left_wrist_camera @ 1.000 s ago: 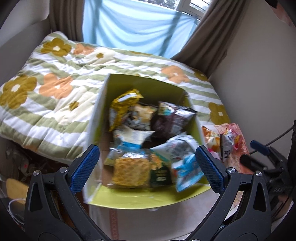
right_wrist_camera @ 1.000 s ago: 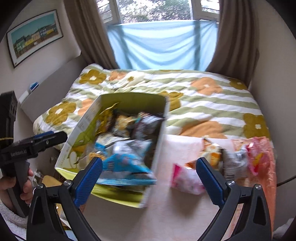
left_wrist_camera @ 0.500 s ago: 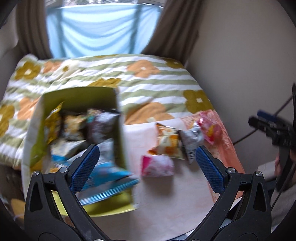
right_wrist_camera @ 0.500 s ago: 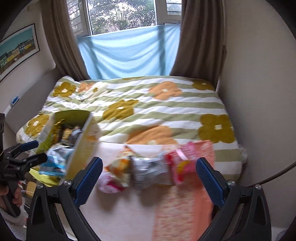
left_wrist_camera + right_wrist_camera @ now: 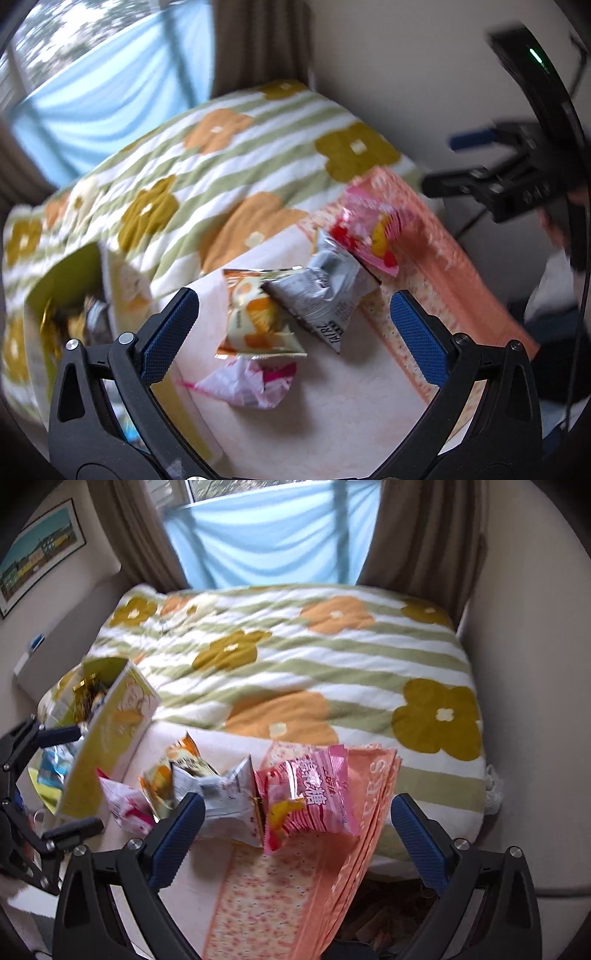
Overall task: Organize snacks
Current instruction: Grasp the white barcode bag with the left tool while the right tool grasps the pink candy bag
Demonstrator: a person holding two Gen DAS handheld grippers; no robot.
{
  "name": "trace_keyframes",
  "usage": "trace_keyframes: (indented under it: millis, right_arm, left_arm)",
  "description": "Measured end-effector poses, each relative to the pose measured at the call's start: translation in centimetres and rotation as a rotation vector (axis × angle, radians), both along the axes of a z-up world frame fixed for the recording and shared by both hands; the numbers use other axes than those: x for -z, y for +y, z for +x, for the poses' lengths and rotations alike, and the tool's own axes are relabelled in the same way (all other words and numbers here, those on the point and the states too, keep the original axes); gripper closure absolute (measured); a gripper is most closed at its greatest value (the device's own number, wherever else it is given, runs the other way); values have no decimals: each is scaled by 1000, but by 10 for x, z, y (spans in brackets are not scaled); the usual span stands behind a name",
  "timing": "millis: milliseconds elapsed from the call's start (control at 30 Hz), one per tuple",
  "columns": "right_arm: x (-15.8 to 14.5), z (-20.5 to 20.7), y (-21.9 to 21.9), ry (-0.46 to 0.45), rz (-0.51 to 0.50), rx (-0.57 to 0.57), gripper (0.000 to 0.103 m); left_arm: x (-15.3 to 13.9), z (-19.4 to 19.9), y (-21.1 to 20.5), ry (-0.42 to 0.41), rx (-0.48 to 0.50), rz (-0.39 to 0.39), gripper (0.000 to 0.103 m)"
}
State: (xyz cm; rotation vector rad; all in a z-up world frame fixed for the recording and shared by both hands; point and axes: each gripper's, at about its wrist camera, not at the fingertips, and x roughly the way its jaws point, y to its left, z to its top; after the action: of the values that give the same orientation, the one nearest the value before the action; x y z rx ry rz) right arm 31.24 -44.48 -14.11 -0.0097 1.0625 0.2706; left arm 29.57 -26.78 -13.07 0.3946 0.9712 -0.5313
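Step in hand, by judgement: choosing the next loose snack. Left gripper point(image 5: 293, 325) wide open, empty, above orange packet point(image 5: 255, 317) and silver packet point(image 5: 321, 295). Right gripper point(image 5: 297, 829) wide open, empty, near pink packet point(image 5: 314, 794). 4 packets on the cloth beside yellow box point(image 5: 110, 734), already holding snacks. Next: lowering around 1 packet, closing, carrying to the box.

Both views now face the loose snack packets point(image 5: 295, 291), swung right, away from the yellow box point(image 5: 110, 731). The right gripper point(image 5: 297, 832) hangs closer over the pink packet point(image 5: 314, 801).
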Motion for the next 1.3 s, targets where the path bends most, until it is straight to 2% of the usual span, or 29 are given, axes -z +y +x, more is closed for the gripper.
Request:
trace_keyframes:
  millis: [167, 267, 367, 567, 667, 800, 933, 1000, 1067, 1300]
  right_arm:
    - [31, 17, 0, 56, 21, -87, 3]
    - [52, 29, 1, 97, 1, -121, 3]
    - [69, 39, -2, 138, 11, -126, 3]
    - [92, 55, -1, 189, 17, -153, 3]
    - [101, 63, 3, 200, 1, -156, 3]
    - [112, 73, 3, 238, 31, -163, 3]
    - [119, 81, 3, 270, 46, -165, 3]
    - [121, 84, 3, 277, 50, -167, 3]
    - [124, 86, 4, 288, 61, -175, 3]
    - [137, 92, 9, 348, 41, -187, 2]
  left_arm:
    - [39, 9, -43, 58, 174, 139, 0]
    - [66, 8, -62, 48, 267, 242, 0]
    - [85, 12, -72, 61, 316, 275, 0]
    - [117, 30, -80, 131, 337, 291, 0]
    - [129, 36, -80, 146, 347, 296, 0]
    - [137, 41, -79, 170, 357, 284, 2]
    - [143, 39, -81, 163, 392, 291, 25]
    - [144, 39, -82, 165, 401, 297, 28]
    - [143, 39, -82, 170, 395, 292, 36]
    - [138, 36, -75, 234, 357, 258, 39]
